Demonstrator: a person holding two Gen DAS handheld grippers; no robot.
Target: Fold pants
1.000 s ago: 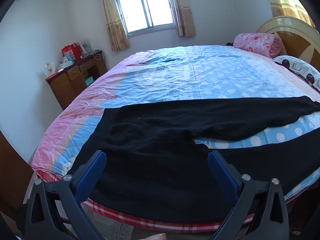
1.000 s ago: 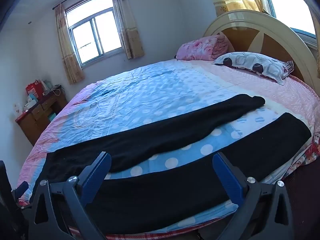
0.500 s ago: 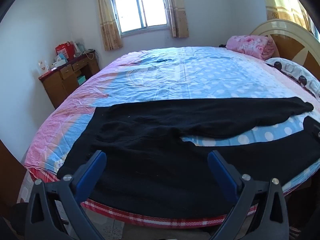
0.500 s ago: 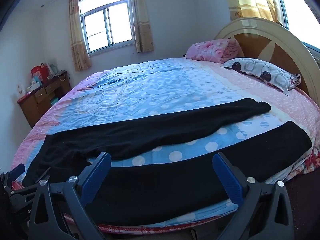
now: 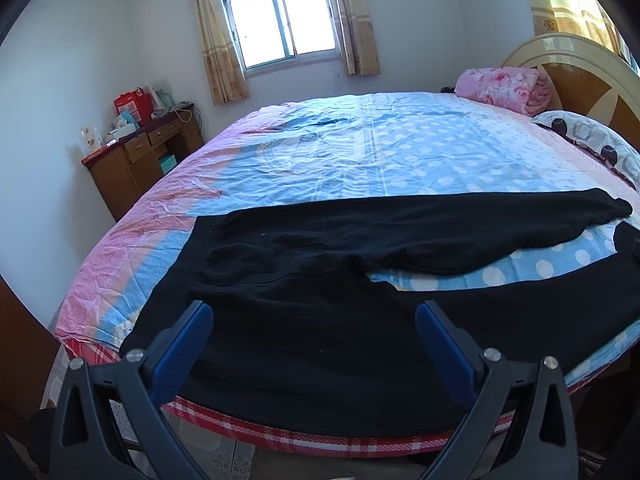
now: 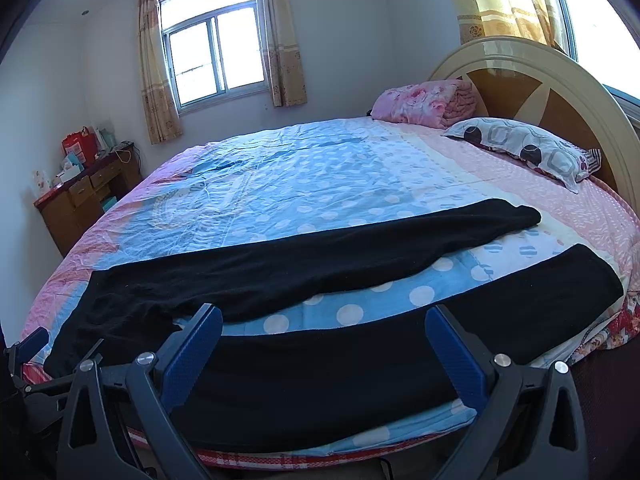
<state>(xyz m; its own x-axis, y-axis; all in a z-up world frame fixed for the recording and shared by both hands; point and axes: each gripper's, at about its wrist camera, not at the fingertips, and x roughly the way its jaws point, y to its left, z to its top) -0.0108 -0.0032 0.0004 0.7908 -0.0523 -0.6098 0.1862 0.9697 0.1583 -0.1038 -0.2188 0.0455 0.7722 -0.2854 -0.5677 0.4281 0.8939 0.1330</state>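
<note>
Black pants (image 5: 320, 280) lie spread flat along the near edge of the bed, waist to the left, two legs running right and splayed apart. In the right wrist view the far leg (image 6: 360, 248) and the near leg (image 6: 400, 352) show with blue sheet between them. My left gripper (image 5: 314, 320) is open and empty, held above the waist and seat part. My right gripper (image 6: 324, 332) is open and empty, above the near leg. The left gripper (image 6: 28, 344) also shows at the far left of the right wrist view.
The bed (image 5: 380, 152) has a blue and pink dotted sheet. A folded pink blanket (image 5: 504, 88) and a patterned pillow (image 6: 528, 148) lie by the headboard (image 6: 540, 92) on the right. A wooden desk (image 5: 140, 160) with boxes stands at the far left wall.
Both grippers have drawn back and swung slightly, so more of the pants and bed shows. The jaws stay open. The pants have not moved.
</note>
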